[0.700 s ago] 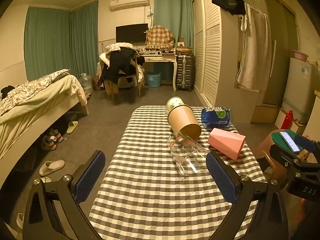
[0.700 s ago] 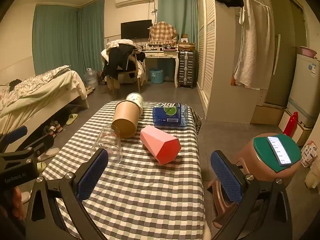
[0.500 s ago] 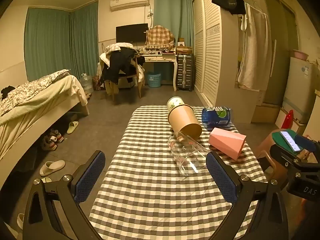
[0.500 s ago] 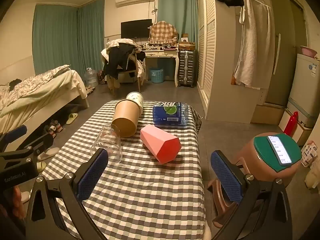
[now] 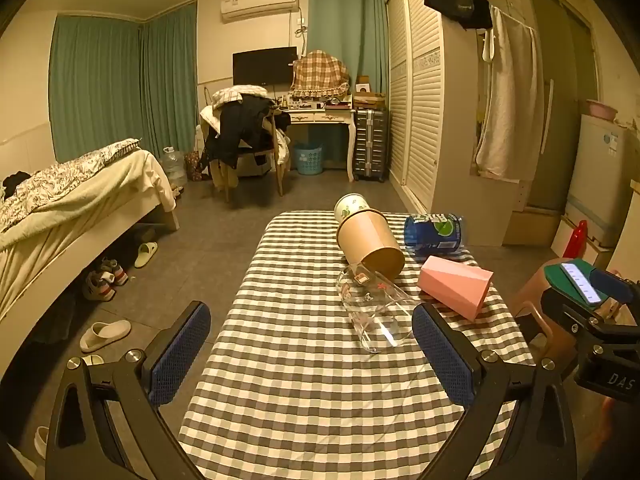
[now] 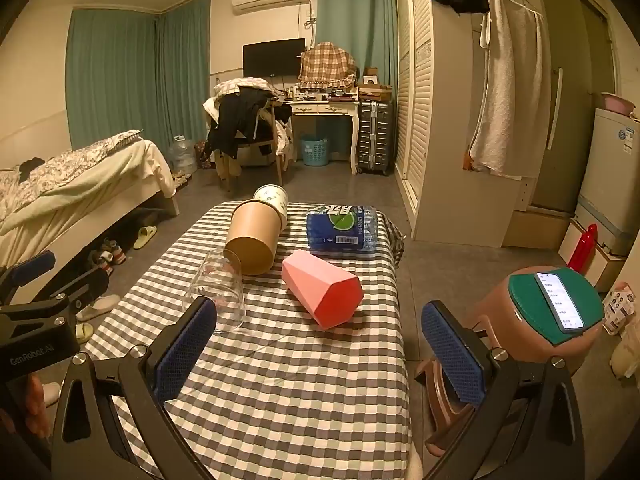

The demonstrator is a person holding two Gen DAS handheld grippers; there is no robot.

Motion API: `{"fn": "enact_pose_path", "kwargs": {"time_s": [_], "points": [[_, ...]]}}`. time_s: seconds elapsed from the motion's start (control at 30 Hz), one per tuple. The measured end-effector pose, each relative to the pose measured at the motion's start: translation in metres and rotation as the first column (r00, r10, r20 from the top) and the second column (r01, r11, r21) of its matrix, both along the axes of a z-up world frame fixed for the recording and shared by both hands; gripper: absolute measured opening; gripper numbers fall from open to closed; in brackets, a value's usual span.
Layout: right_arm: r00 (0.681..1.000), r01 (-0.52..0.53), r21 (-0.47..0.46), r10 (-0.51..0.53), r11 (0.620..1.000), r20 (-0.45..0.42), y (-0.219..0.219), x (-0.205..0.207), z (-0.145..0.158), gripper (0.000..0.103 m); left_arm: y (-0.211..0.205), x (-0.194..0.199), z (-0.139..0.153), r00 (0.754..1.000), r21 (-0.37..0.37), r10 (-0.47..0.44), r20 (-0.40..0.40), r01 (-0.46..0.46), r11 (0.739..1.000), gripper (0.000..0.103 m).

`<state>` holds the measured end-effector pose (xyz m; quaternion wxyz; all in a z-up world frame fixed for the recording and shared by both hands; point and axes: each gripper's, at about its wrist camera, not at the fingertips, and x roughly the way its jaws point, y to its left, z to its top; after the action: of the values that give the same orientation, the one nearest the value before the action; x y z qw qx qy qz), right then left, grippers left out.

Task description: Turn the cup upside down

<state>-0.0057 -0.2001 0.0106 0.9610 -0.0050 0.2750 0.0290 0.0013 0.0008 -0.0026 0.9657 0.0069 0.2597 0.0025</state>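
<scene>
Both grippers hang over the near end of a table point(image 5: 304, 392) with a checked cloth, and both are wide open with nothing between the blue pads. Left gripper point(image 5: 310, 354) points at the middle of the cloth; the right gripper point(image 6: 320, 350) points toward the right edge of the table, and its right finger stands in front of a brown stool point(image 6: 520, 320) beside the table.

Four cups lie on their sides on the cloth. A clear glass cup point(image 5: 374, 312) is the nearest one, just beyond the left gripper's right pad point(image 5: 438, 356). A brown paper cup point(image 5: 370, 244) lies behind it, the rims close or touching. A white printed cup point(image 5: 351, 206) lies at the far edge, against the brown one. A pink faceted cup point(image 6: 322, 294) lies to the right of the glass, apart from it.

A blue pack of bottles point(image 6: 342, 228) rests at the far right corner. A phone point(image 6: 558, 302) lies on the green top of the stool.
</scene>
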Motion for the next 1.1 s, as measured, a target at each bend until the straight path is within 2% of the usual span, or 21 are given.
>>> {"fn": "enact_pose_path", "kwargs": {"time_s": [1.1], "points": [[1.000,-0.005,-0.007,0.005,1.000,-0.004,0.0035,-0.0015,0.0011,0.103,-0.0014,-0.0013,-0.0021,1.000,0.000,0.003,-0.003,-0.003,1.000,0.103]]}}
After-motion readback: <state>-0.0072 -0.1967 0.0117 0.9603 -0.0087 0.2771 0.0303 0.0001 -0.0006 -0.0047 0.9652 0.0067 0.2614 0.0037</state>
